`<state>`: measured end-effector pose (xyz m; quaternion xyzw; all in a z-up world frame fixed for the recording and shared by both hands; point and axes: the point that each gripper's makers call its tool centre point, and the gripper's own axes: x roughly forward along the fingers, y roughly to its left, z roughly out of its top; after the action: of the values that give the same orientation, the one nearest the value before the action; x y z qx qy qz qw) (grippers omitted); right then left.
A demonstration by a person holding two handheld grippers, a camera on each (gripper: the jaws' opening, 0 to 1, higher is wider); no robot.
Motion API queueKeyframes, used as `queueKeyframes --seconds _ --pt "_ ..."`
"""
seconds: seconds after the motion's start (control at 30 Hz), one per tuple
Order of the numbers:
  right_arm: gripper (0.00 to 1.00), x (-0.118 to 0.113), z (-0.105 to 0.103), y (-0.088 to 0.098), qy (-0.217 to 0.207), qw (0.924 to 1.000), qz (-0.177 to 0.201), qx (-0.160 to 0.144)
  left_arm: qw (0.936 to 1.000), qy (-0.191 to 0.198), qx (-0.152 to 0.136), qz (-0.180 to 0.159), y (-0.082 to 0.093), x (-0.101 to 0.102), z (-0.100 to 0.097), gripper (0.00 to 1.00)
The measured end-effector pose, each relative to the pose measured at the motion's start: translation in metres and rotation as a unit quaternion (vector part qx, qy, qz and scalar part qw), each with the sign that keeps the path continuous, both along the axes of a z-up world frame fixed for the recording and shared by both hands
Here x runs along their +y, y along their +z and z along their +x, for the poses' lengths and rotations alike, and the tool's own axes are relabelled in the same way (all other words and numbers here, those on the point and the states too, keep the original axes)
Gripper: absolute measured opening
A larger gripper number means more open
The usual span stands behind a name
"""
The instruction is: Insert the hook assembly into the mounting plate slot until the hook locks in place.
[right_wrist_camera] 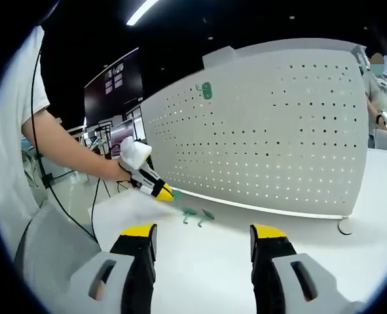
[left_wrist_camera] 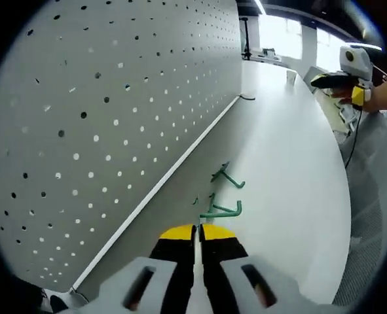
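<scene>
Left gripper view: the left gripper rises from 6 o'clock with its yellow-tipped jaws pressed together, nothing visible between them. Just beyond the tips, toward 12 o'clock, two green hooks lie on the white tabletop: the near hook almost at the tips, the far hook just past it. The grey pegboard stands along the tabletop from 9 to 12 o'clock. At 2 o'clock the right gripper hangs well apart from the hooks.

Right gripper view: the right gripper shows its jaws spread wide, empty. Between them, toward 12 o'clock, the hooks lie on the tabletop near the pegboard's foot. At 10 o'clock a hand holds the left gripper, its tips just beside the hooks. A green piece sits high on the pegboard at 12 o'clock.
</scene>
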<state>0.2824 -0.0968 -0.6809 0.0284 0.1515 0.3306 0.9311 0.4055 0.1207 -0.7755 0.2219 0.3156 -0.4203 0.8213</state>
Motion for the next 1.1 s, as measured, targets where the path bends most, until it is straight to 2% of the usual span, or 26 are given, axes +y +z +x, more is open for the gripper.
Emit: queueKeyframes --seconds 0.3,0.6,0.7,0.87,1.1 --pt "0.56 0.0 -0.001 0.001 0.002 1.0 0.0 -0.001 0.9982 0.021 -0.017 -0.053 0.021 -0.011 0.0 0.02" --pt "0.56 0.001 0.0 0.002 0.004 1.0 0.0 -0.003 0.9954 0.029 -0.04 -0.082 0.034 -0.014 -0.001 0.02" --pt "0.56 0.001 0.0 0.002 0.004 1.0 -0.001 -0.004 0.9932 0.031 -0.05 -0.101 0.044 -0.018 -0.003 0.02" --pt "0.56 0.002 -0.001 0.002 0.005 1.0 -0.001 -0.005 0.9917 0.028 -0.065 -0.107 0.05 -0.02 -0.009 0.02" --pt "0.56 0.0 0.0 0.003 0.002 1.0 -0.002 -0.009 0.9862 0.034 -0.085 -0.138 0.065 -0.024 -0.014 0.02"
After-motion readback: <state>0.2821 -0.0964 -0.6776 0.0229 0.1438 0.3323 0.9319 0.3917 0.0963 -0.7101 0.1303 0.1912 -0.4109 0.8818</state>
